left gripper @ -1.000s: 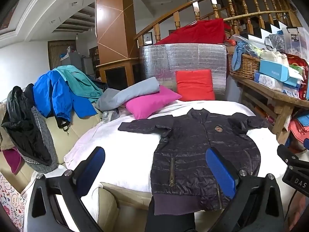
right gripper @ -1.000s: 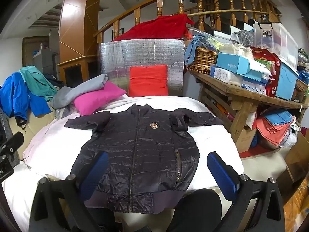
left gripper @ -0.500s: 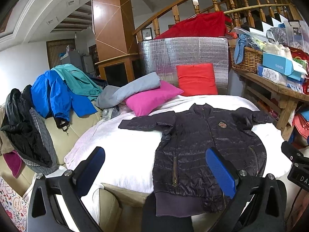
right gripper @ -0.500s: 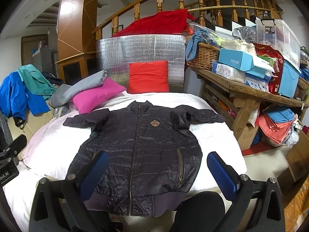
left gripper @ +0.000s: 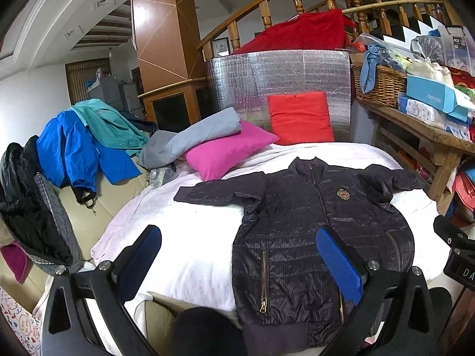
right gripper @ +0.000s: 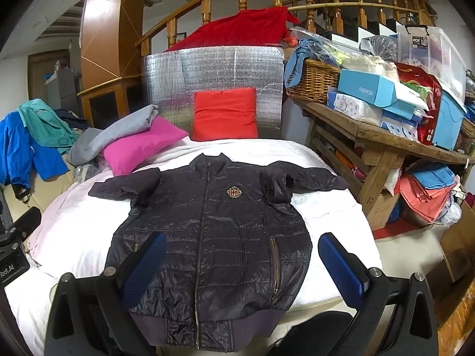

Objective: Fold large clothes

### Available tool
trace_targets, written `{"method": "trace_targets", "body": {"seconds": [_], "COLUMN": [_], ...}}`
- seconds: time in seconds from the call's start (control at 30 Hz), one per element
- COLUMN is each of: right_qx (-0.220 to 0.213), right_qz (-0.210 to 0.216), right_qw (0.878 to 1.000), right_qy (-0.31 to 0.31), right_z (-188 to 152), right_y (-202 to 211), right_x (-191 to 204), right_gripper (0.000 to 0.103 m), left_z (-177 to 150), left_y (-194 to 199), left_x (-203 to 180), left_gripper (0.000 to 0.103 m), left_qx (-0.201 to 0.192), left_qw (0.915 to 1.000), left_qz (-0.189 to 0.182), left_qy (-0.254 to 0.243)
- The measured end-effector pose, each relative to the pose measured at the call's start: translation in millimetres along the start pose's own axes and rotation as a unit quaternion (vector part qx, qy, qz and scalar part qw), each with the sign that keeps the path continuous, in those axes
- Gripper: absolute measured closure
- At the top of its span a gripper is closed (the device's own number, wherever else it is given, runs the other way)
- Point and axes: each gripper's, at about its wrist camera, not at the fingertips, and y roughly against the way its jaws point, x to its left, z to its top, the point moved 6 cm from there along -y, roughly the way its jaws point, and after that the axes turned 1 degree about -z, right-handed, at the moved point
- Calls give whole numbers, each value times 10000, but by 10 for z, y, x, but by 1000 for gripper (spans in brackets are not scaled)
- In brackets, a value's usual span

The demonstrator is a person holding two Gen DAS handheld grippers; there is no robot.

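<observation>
A dark quilted jacket (left gripper: pixel 320 225) (right gripper: pixel 213 231) lies flat, front up and zipped, on a white blanket (left gripper: pixel 190 237) (right gripper: pixel 320 207), sleeves spread to both sides and hem nearest me. My left gripper (left gripper: pixel 237 252) hovers open above the jacket's left half near the hem, with nothing between its blue pads (left gripper: pixel 338 264). Over the lower middle of the jacket, my right gripper (right gripper: pixel 240 255) is held open and empty as well. Neither touches the fabric.
A pink pillow (left gripper: pixel 228 151), grey folded cloth (left gripper: pixel 190 139) and red cushion (left gripper: pixel 299 117) sit at the blanket's far end before a silver panel (right gripper: pixel 213 74). Blue and teal jackets (left gripper: pixel 80 142) drape the sofa at left. A cluttered wooden table (right gripper: pixel 383 139) stands right.
Both grippers have drifted slightly forward and toward the jacket, which sits a little larger and more central in each view. The jacket itself has not moved and both grippers stay open.
</observation>
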Motion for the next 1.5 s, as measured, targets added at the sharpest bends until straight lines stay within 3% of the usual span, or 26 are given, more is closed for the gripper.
{"method": "trace_targets", "body": {"seconds": [0.23, 0.5, 0.7, 1.5], "right_qx": [215, 159, 69, 492], "right_qz": [104, 140, 151, 90], "right_qw": [9997, 9998, 9999, 9987], "right_qy": [5, -16, -30, -54], "right_z": [-131, -328, -313, -300], "right_y": [-141, 128, 229, -331], "right_x": [69, 55, 72, 19], "right_gripper": [0, 0, 0, 0], "left_z": [-43, -222, -183, -181], "left_y": [-32, 304, 382, -199], "left_x": [-107, -93, -28, -230], "left_gripper": [0, 0, 0, 0], "left_qx": [92, 44, -80, 358], "left_qw": [9999, 9999, 10000, 9992], "left_qz": [-98, -84, -60, -84], "left_qy": [3, -44, 3, -176]}}
